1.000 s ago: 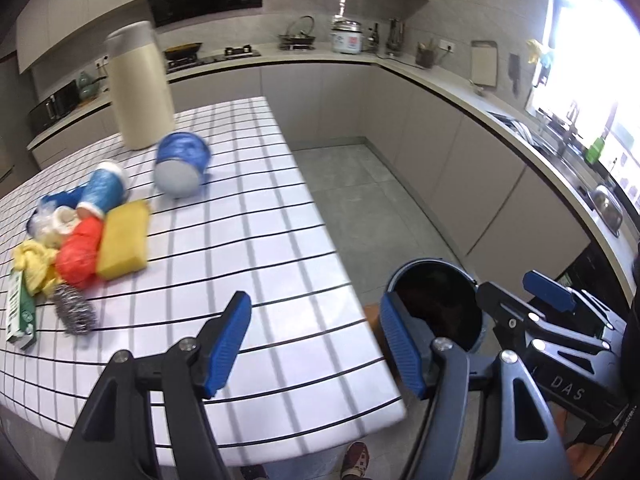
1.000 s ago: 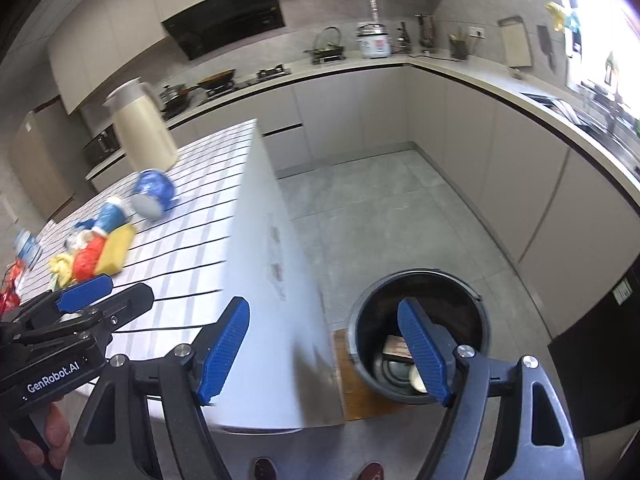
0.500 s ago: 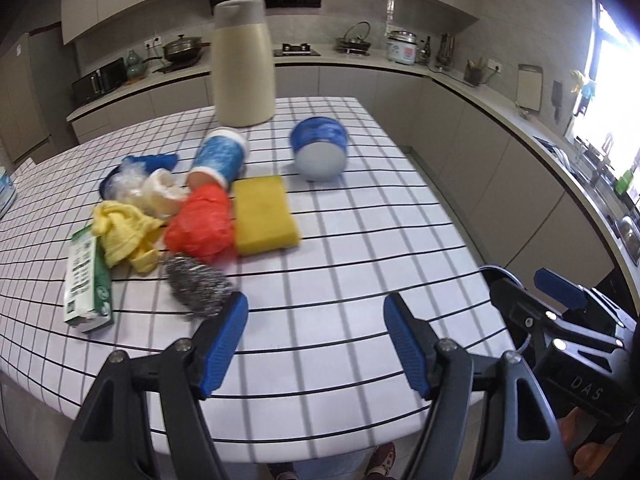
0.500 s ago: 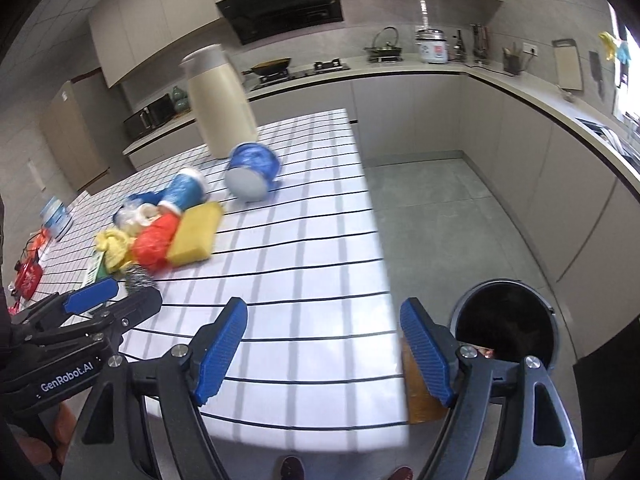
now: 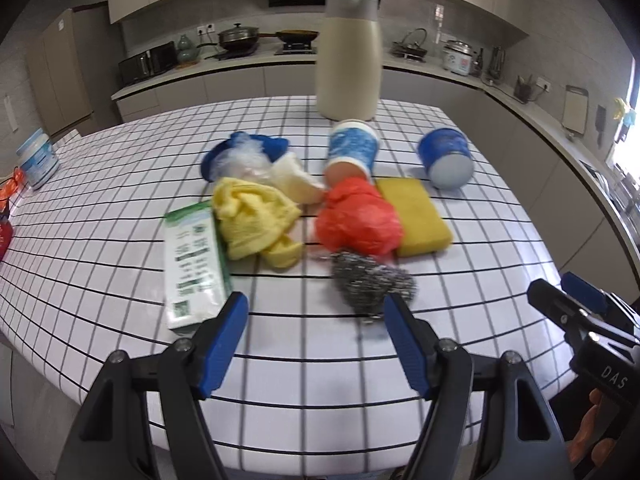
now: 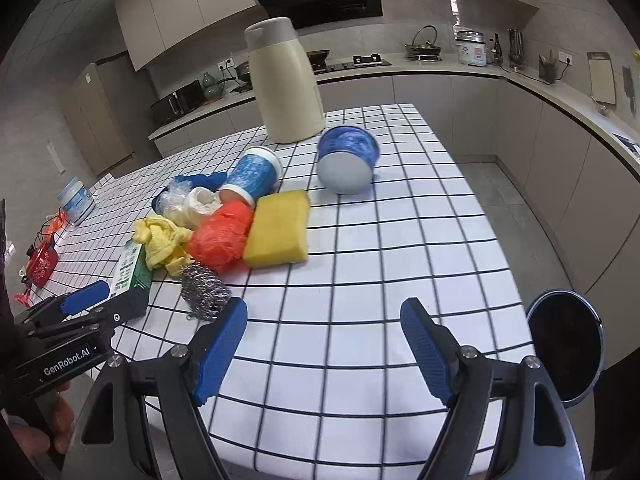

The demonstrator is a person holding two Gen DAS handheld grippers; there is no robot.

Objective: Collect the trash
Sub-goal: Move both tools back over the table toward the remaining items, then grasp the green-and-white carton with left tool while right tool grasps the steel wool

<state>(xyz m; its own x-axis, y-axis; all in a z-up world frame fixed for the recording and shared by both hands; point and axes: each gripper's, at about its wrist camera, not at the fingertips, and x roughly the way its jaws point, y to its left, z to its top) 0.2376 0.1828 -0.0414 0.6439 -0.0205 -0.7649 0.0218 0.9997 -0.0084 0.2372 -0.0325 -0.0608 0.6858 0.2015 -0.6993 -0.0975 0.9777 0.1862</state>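
Kitchen cabinets and a stove ringed a bench point(image 5: 472, 264) covered in a white grid-patterned cloth. On it lay a cluster of trash, none of it yet picked up: a steel scourer point(image 5: 370, 280), a red plastic bag point(image 5: 358, 220), a yellow sponge point(image 5: 414, 214), a yellow cloth point(image 5: 256, 220), a green-and-white carton point(image 5: 194, 264), a crumpled clear wrapper point(image 5: 242, 158), and two blue cups point(image 5: 352, 152) point(image 5: 446, 156) on their sides. A tall cream jug point(image 5: 347, 56) stood upright behind them. The left tool point(image 5: 314, 334) hung wide and empty just short of the scourer and carton. The right tool point(image 6: 324, 346) was also wide and empty, over bare cloth. A dark bin point(image 6: 566, 344) waited on the floor beside the bench's right edge; its contents could not be made out. Judging by the pile, most of the collecting remained.
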